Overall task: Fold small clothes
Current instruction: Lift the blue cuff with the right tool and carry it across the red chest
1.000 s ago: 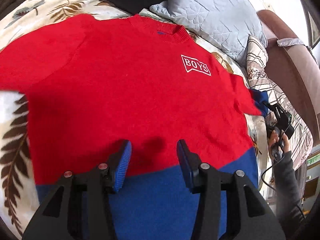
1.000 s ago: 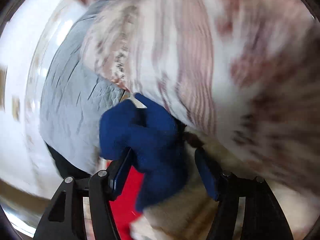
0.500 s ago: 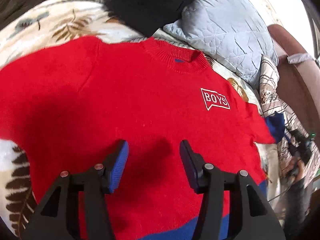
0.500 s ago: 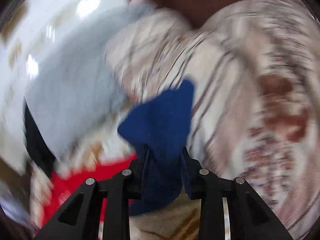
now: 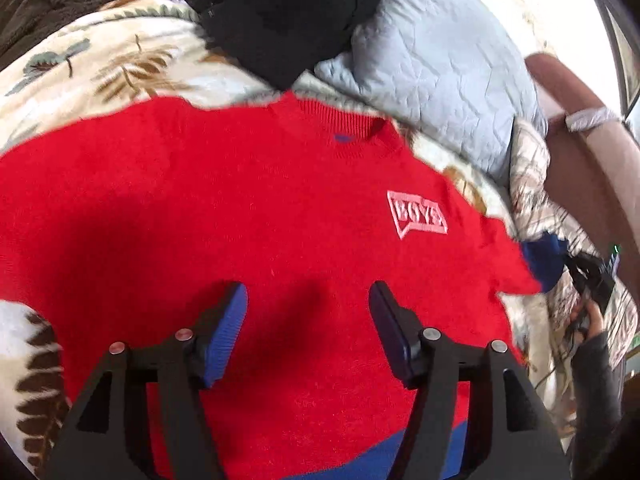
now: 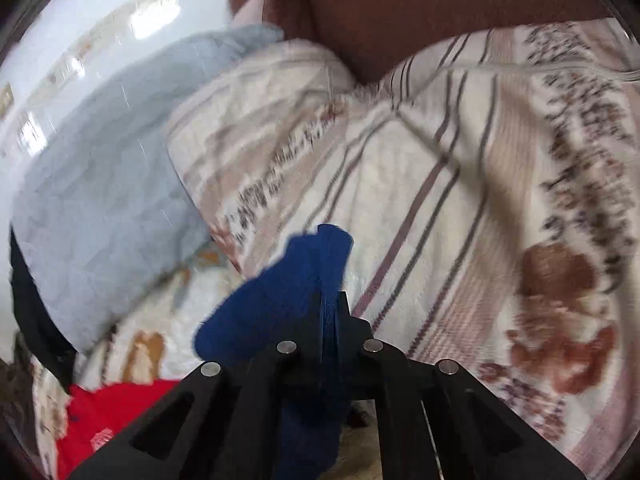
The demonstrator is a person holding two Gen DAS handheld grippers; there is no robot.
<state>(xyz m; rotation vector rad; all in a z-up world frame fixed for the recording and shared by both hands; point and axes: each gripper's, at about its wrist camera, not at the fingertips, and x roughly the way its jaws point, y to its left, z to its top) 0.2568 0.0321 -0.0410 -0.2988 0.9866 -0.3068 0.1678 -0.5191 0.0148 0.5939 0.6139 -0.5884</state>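
Left tool point(image 5: 308, 312) spread, hovering over red sweater point(image 5: 240, 220) on bed point(image 5: 100, 64). Right tool point(image 6: 330, 304) pinching blue cuff point(image 6: 280, 292).

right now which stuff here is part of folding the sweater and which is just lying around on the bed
Part of the job:
- red sweater, spread flat
- blue cuff, clamped in the right hand-held gripper
- left hand-held gripper, open above the sweater

Just lying about:
- light blue quilted pillow
- black garment
- striped blanket
- leaf-print bedspread
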